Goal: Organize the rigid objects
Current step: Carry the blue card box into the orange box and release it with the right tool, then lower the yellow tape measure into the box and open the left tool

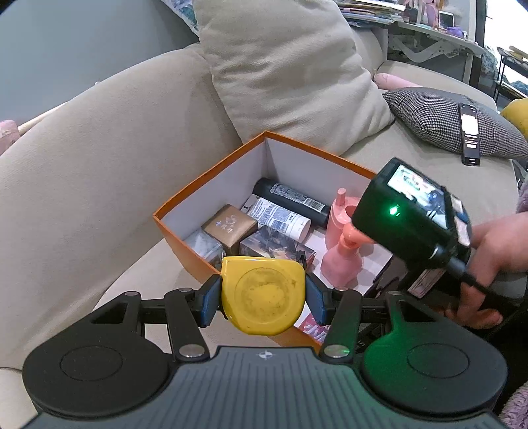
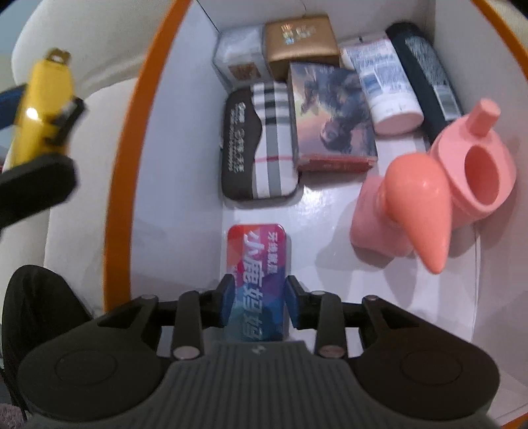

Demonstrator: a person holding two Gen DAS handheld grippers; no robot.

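Beige sofa (image 1: 82, 171) with cream cushion (image 1: 280, 66), houndstooth pillow (image 1: 439, 115) bearing a remote (image 1: 470, 133); cluttered desk (image 1: 429, 29) behind. Orange box (image 1: 184, 231) on the seat, white inside, holding cartons, tubes and a pink toy (image 2: 429, 184). Left gripper (image 1: 263, 297) clamps a yellow tape measure (image 1: 263, 293) at the near rim. Right gripper (image 2: 257, 302) straddles a colourful tin (image 2: 257, 280) on the box floor, pads just clear.

The left tongs (image 1: 263, 298) clamp a yellow tape measure (image 1: 263, 293); the right tongs (image 2: 256, 305), steeply tilted down in a hand (image 1: 488, 264), stand slightly parted around a tin (image 2: 257, 280).
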